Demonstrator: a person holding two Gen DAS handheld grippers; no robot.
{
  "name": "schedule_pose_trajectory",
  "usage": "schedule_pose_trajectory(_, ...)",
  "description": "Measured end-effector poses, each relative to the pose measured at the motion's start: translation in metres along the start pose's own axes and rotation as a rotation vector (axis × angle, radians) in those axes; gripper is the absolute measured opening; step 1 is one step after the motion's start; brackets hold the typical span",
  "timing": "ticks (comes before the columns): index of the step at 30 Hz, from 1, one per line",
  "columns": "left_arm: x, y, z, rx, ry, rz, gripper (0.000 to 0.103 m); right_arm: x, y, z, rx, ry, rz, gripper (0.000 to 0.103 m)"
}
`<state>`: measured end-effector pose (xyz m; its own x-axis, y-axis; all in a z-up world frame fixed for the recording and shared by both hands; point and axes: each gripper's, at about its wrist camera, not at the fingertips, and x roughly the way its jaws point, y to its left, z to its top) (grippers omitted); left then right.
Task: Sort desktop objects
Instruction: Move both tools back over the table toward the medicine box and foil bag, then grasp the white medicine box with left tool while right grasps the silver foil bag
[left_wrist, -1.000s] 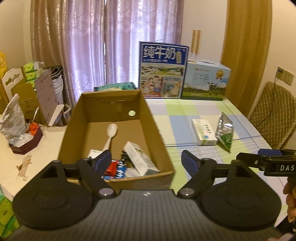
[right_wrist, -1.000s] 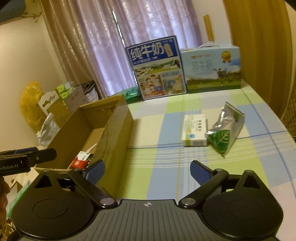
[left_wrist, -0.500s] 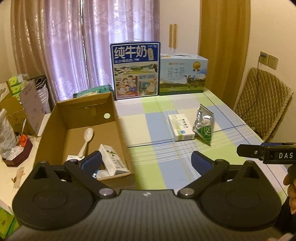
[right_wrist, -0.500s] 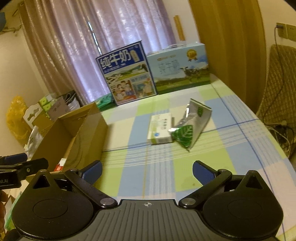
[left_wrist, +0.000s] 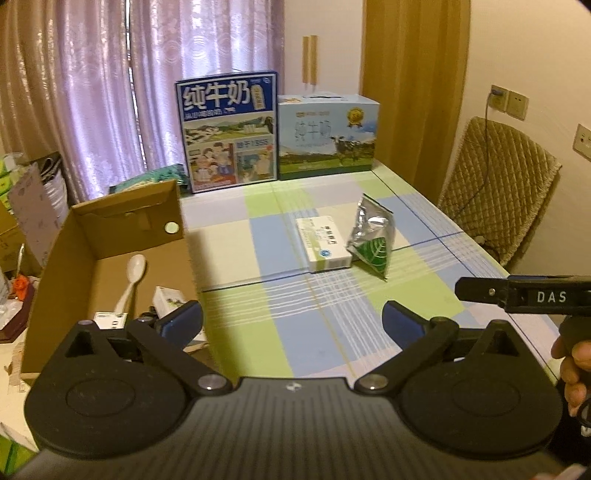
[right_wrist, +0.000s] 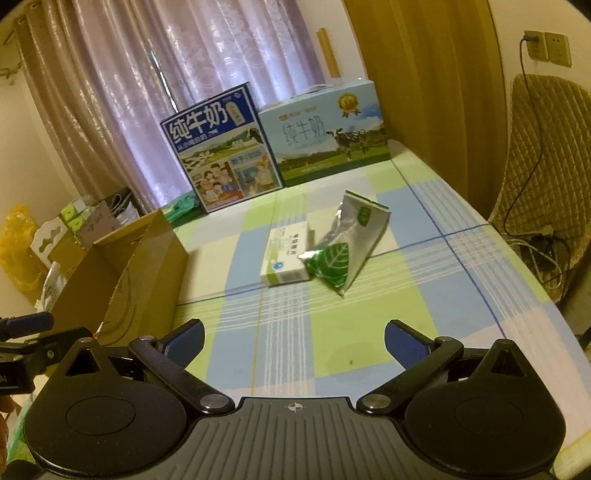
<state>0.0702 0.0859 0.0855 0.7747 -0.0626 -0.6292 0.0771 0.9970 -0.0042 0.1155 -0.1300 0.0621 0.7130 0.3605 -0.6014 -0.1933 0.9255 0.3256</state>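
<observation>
Over the last second both views have swung rightward off the cardboard box (left_wrist: 110, 258) toward the middle of the tabletop (right_wrist: 332, 332), so the white carton (right_wrist: 284, 254) and the silver-green pouch (right_wrist: 343, 247) now sit nearly straight ahead of the right claw (right_wrist: 294, 341), which is spread wide and holds nothing. The left claw (left_wrist: 291, 319) is likewise spread and empty, with its left finger over the box's near right corner. The two loose things lie ahead on the checked cloth, touching or overlapping at the carton's right edge; the pouch's green corner laps onto the carton's near end in the right wrist view. The carton's long axis runs away from the claws, slightly tilted to the right, so its narrow width faces the right claw's open gap. The right claw looks the nearer and better lined up; the left is offset toward the box. Between claw and carton the cloth is bare, giving open room for a straight advance. The box, already holding a white spoon (left_wrist: 133, 273) and small packets, stands to the left with its wall well apart from the carton. Lifting the carton will probably shift the pouch.
</observation>
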Motion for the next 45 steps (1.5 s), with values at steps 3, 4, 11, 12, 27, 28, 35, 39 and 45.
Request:
schedule_pose_trajectory(3,0.01,-0.008,0.002,0.011,0.011,-0.017,0.101,0.003,-0.01,0.001,0.015,-0.001,-0.013,0.101)
schedule_pose_trajectory(4,0.013,-0.011,0.003,0.014,0.014,-0.022,0.101,0.004,-0.013,0.002,0.019,-0.002,-0.017,0.101)
schedule_pose_trajectory(11,0.047,-0.028,0.008,0.026,0.049,-0.041,0.101,0.019,-0.039,0.01,0.033,-0.001,-0.047,0.101)
schedule_pose_trajectory(12,0.054,-0.03,0.009,0.025,0.055,-0.041,0.101,0.022,-0.042,0.012,0.035,0.001,-0.051,0.101)
schedule_pose_trajectory(27,0.164,-0.036,0.032,-0.029,0.154,-0.016,0.101,0.099,-0.086,0.054,0.003,0.054,-0.062,0.101)
schedule_pose_trajectory(28,0.172,-0.036,0.032,-0.018,0.162,-0.013,0.101,0.105,-0.087,0.057,0.003,0.054,-0.062,0.101)
schedule_pose_trajectory(35,0.223,-0.032,0.029,-0.013,0.172,-0.007,0.1,0.147,-0.089,0.076,-0.027,0.083,-0.051,0.101)
schedule_pose_trajectory(39,0.245,-0.032,0.03,-0.023,0.165,-0.02,0.1,0.174,-0.086,0.086,-0.038,0.104,-0.046,0.101)
schedule_pose_trajectory(45,0.271,-0.031,0.033,-0.017,0.152,-0.028,0.1,0.219,-0.083,0.101,-0.048,0.142,-0.057,0.101)
